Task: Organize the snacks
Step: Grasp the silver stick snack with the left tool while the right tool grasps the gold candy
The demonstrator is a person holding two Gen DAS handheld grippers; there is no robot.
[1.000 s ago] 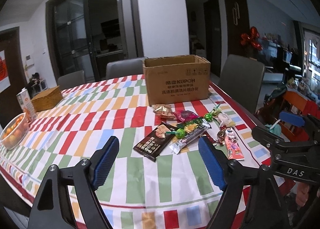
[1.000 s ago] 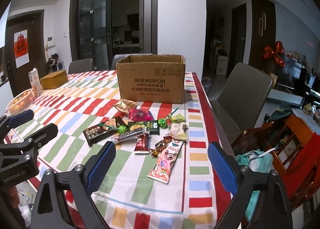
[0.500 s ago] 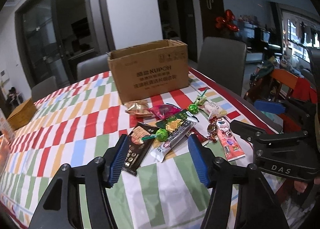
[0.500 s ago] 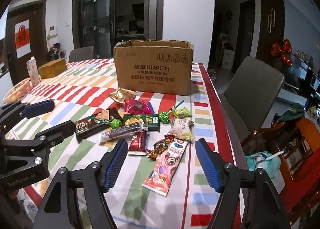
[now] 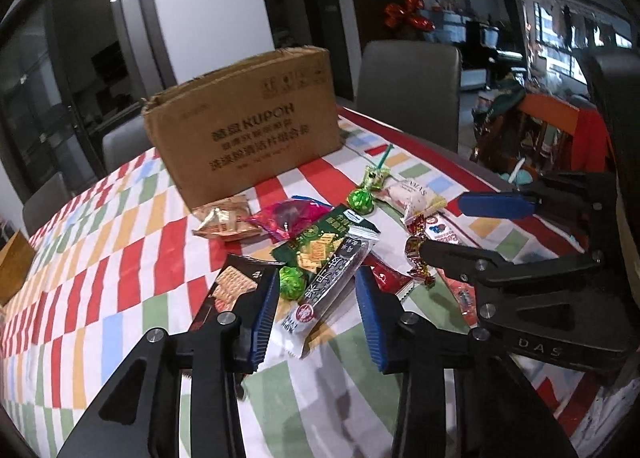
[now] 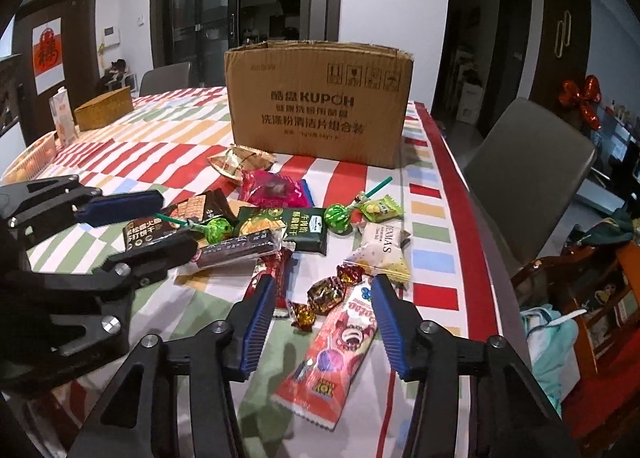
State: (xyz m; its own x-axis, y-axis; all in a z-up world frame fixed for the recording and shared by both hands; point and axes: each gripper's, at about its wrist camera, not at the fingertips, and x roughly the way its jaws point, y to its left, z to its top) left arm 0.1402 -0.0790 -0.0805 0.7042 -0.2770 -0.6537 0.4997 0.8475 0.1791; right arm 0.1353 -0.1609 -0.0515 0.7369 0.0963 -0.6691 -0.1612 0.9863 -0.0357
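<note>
A pile of wrapped snacks lies on the striped tablecloth in front of an open cardboard box (image 5: 244, 129) (image 6: 320, 101). My left gripper (image 5: 316, 318) is open, its jaws on either side of a dark long snack bar (image 5: 328, 282) and a green lollipop (image 5: 291, 282). My right gripper (image 6: 322, 322) is open, low over a red lollipop packet (image 6: 340, 350) and brown foil candies (image 6: 326, 292). Each gripper shows in the other's view: the right one (image 5: 460, 230) and the left one (image 6: 140, 221).
Further snacks: a green cracker packet (image 6: 302, 227), a pink packet (image 6: 274, 189), a gold packet (image 6: 240, 159), a white JEMAS packet (image 6: 384, 250), a black cracker packet (image 6: 180, 217). A grey chair (image 6: 528, 177) stands right of the table edge. A wicker box (image 6: 104, 107) and fruit basket (image 6: 28, 157) sit far left.
Both grippers have moved forward and down towards the snack pile, and their jaws have narrowed while staying open. The snacks have not moved.
</note>
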